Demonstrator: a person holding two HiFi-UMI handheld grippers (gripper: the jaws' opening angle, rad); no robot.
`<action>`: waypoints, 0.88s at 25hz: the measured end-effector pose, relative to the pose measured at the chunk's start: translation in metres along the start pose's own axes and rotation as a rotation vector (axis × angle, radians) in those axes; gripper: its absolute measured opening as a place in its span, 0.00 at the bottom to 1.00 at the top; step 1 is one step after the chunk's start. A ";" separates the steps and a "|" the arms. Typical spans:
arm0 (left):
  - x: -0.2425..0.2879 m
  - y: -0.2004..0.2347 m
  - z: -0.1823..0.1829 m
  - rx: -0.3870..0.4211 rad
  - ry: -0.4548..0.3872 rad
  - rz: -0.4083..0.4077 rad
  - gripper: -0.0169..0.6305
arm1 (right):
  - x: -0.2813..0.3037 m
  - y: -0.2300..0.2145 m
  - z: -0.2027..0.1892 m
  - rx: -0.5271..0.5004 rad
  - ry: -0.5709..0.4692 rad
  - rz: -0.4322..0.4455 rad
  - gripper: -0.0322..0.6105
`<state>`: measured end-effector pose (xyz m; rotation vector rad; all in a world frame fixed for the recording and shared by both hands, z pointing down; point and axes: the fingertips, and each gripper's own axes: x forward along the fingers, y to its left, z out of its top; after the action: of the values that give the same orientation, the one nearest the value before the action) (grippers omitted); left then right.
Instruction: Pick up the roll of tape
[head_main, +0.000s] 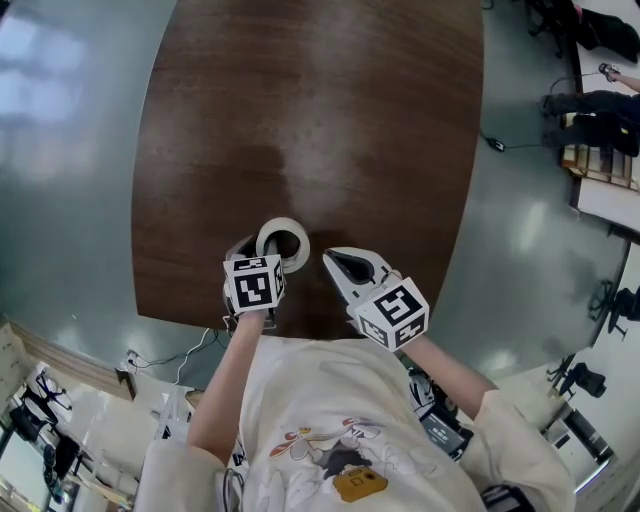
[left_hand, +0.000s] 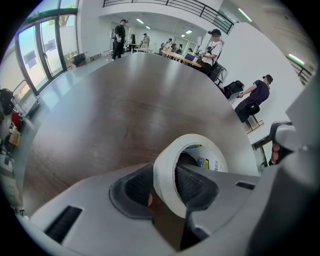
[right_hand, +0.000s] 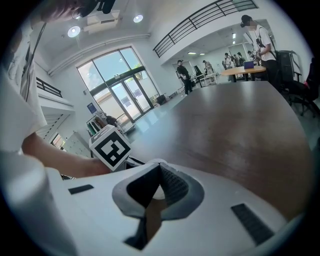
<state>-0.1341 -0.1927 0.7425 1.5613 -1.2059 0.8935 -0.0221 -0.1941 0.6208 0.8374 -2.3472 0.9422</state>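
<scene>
A white roll of tape (head_main: 268, 232) stands on its edge on the dark wooden table (head_main: 300, 120), near the table's front edge. My left gripper (head_main: 260, 252) points steeply down over it. In the left gripper view its jaws straddle the wall of the tape (left_hand: 167, 175), one pad inside the ring and one outside. A thin gap shows by the outer pad, so the left gripper (left_hand: 162, 184) is open around the wall. My right gripper (head_main: 345, 263) hovers just right of the roll, apart from it. The right gripper (right_hand: 159, 172) has its pads together and holds nothing.
The table's front edge (head_main: 300, 335) lies right under both grippers. Grey floor surrounds the table. Desks and chairs (head_main: 600, 120) stand at the far right, and several people (left_hand: 212, 47) stand beyond the table's far end. A white cable (head_main: 190, 350) trails on the floor at the left.
</scene>
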 end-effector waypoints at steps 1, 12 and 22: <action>-0.002 0.001 0.000 -0.001 -0.006 0.011 0.21 | -0.002 0.002 0.001 -0.001 -0.003 -0.001 0.06; -0.010 0.011 0.007 -0.010 -0.072 0.079 0.17 | -0.010 0.007 0.005 -0.028 -0.036 0.002 0.06; -0.060 0.013 0.025 -0.050 -0.190 0.083 0.17 | -0.026 0.022 0.018 -0.082 -0.073 0.018 0.06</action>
<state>-0.1618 -0.2004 0.6823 1.5934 -1.4261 0.7750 -0.0227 -0.1852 0.5831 0.8318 -2.4418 0.8295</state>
